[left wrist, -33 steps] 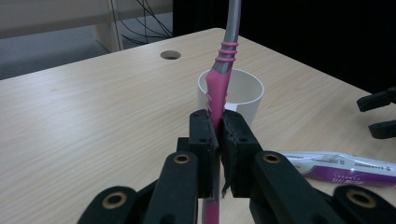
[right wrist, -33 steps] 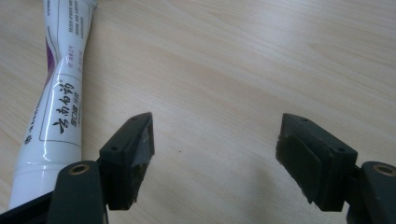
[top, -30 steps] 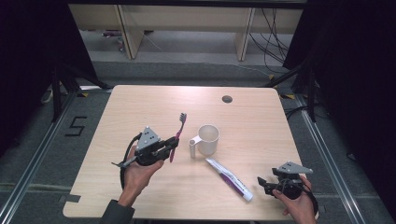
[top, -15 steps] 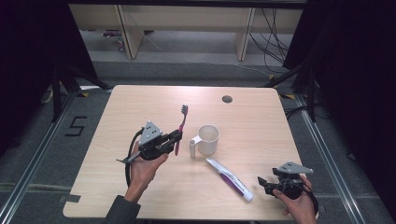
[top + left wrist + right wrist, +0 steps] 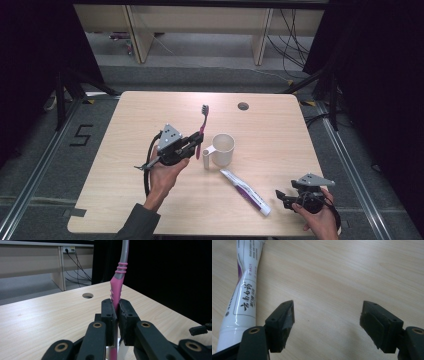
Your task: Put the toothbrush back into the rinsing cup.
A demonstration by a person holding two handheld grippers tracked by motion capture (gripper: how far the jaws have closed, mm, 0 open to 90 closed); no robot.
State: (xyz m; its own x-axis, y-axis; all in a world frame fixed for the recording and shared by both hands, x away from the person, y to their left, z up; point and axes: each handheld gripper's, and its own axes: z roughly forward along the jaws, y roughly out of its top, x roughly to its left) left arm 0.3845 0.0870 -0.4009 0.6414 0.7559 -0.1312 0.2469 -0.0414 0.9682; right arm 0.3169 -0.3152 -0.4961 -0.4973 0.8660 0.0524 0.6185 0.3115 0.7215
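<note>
While the high view shows the brush head of the pink toothbrush (image 5: 202,128), the left gripper view shows its ridged handle pinched upright between the left hand-held gripper's (image 5: 117,315) jaws. That hand is raised left of the cream cup (image 5: 223,149). Near right, the right hand-held gripper (image 5: 327,322) gapes wide over the wooden counter (image 5: 280,135), beside a glossy white toothpaste tube (image 5: 242,302).
</note>
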